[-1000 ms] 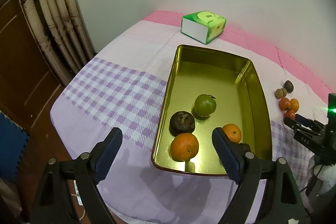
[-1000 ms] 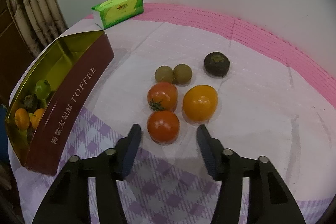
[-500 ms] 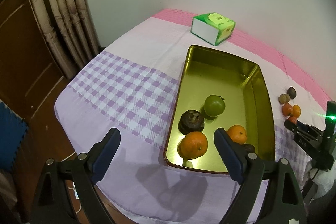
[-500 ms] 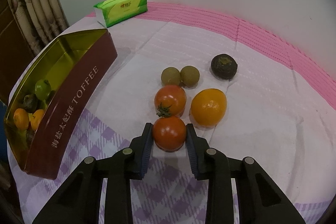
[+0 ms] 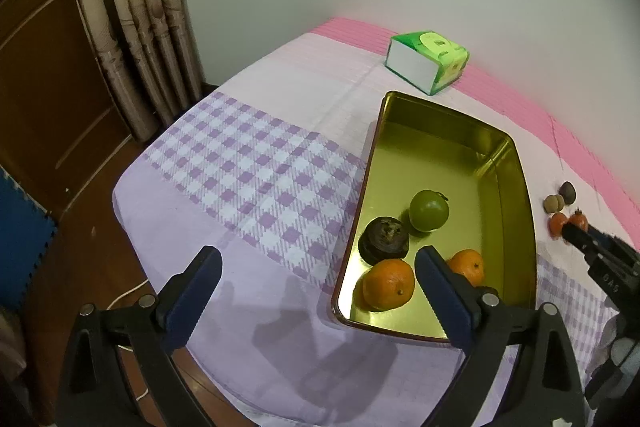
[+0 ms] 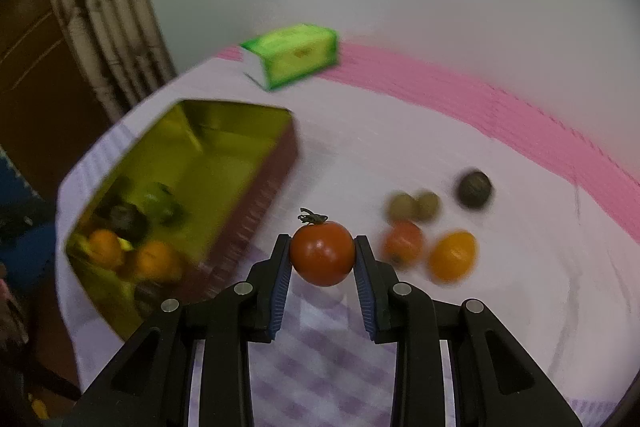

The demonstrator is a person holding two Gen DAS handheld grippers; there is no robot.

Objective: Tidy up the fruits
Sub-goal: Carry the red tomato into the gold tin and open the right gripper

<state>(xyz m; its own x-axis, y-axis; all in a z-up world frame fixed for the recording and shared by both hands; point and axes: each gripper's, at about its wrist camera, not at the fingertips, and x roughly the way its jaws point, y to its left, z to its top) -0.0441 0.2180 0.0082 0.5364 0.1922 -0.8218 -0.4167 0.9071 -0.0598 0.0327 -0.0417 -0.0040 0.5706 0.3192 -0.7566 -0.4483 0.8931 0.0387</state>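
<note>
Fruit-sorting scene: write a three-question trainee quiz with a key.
1. True or false: the right gripper is shut on a red tomato.
2. Which fruit lies in the gold tin? A. green fruit B. banana C. grapes
3. Fill in: the left gripper stands ____ with nothing between its fingers.

Key:
1. True; its pads press the tomato's sides, clear of the cloth.
2. A; two oranges and a dark fruit lie nearby.
3. Open; it has just been opening further.
</note>
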